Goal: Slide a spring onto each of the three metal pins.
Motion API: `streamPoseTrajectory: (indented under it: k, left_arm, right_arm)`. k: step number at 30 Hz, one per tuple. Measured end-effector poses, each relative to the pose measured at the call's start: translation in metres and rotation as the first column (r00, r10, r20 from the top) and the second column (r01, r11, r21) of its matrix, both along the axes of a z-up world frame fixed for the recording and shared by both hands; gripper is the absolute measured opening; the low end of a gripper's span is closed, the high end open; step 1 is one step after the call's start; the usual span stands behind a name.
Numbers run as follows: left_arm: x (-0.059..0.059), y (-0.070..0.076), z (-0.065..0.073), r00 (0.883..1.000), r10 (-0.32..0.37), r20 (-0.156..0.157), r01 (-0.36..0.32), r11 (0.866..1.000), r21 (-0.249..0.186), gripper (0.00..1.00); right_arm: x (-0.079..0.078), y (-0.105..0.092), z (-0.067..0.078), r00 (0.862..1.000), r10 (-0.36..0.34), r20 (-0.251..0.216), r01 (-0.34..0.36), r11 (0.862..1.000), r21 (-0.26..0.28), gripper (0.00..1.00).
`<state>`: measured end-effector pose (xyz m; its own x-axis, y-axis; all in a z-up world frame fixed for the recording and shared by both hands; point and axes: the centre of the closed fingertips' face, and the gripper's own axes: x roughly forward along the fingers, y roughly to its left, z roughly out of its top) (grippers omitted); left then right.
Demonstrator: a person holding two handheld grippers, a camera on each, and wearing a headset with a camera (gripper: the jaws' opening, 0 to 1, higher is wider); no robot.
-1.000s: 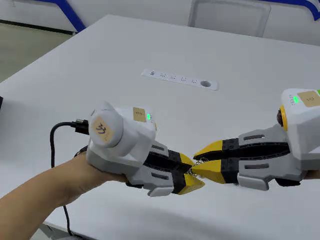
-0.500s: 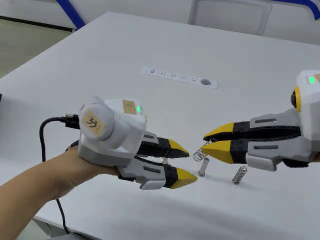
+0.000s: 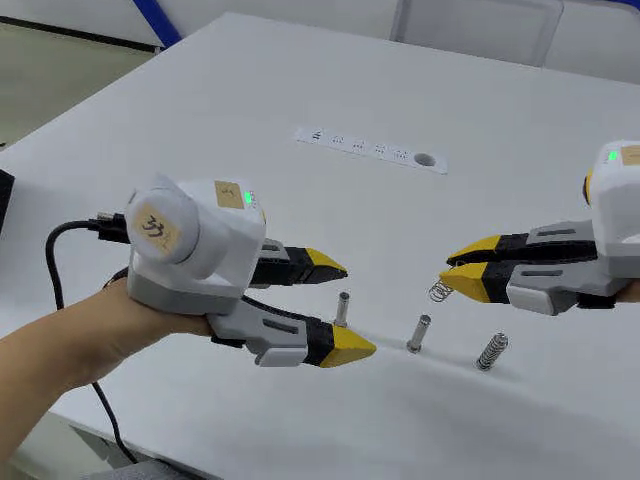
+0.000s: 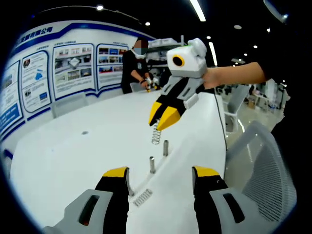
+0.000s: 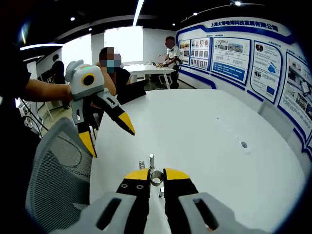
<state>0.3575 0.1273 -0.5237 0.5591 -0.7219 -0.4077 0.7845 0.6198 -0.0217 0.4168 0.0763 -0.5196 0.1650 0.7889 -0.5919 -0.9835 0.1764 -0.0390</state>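
Two bare metal pins stand on the white table: one between the jaws of my open left gripper, the other just to its right. My right gripper hovers above and right of them, shut on a small spring that hangs from its tips. In the right gripper view the spring sits between the yellow tips. A second spring stands tilted further right; whether a pin is inside it I cannot tell. The left gripper view shows both pins and a loose spring lying near my jaws.
A flush socket strip lies in the middle of the table. A black cable trails from my left gripper over the near table edge. A chair stands at the far side. People stand in the background of both gripper views.
The grippers were tip to tip a second ago and have drawn apart. The left moved left with its jaws open, the right moved right holding the spring, uncovering the pins.
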Motion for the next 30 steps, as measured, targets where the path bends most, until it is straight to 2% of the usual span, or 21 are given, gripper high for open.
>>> streamPoseTrajectory:
  k: [5, 12, 16, 23, 30]
  left_arm:
    - [0.001, 0.012, -0.002, 0.999, 0.034, -0.007, -0.034, 0.999, 0.004, 0.63]
    - [0.002, 0.022, 0.0, 0.997, 0.08, -0.009, -0.08, 0.996, -0.034, 0.78]
    - [0.003, 0.027, -0.002, 0.994, 0.105, -0.011, -0.105, 0.994, -0.03, 0.87]
    - [-0.001, 0.031, -0.009, 0.993, 0.112, -0.027, -0.112, 0.994, -0.011, 0.92]
    - [-0.004, 0.034, -0.013, 0.992, 0.117, -0.04, -0.117, 0.993, -0.004, 0.91]
  right_arm:
    - [0.007, 0.002, -0.017, 1.0, 0.004, 0.028, -0.002, 0.998, -0.067, 0.11]
    - [0.01, 0.002, -0.031, 1.0, -0.008, -0.007, 0.008, 0.995, -0.101, 0.11]
    - [0.013, 0.001, -0.037, 1.0, -0.014, -0.006, 0.013, 0.993, -0.12, 0.11]
    - [0.014, 0.0, -0.047, 1.0, -0.009, -0.01, 0.007, 0.988, -0.151, 0.11]
    - [0.015, 0.002, -0.052, 1.0, -0.006, -0.022, 0.003, 0.989, -0.151, 0.11]
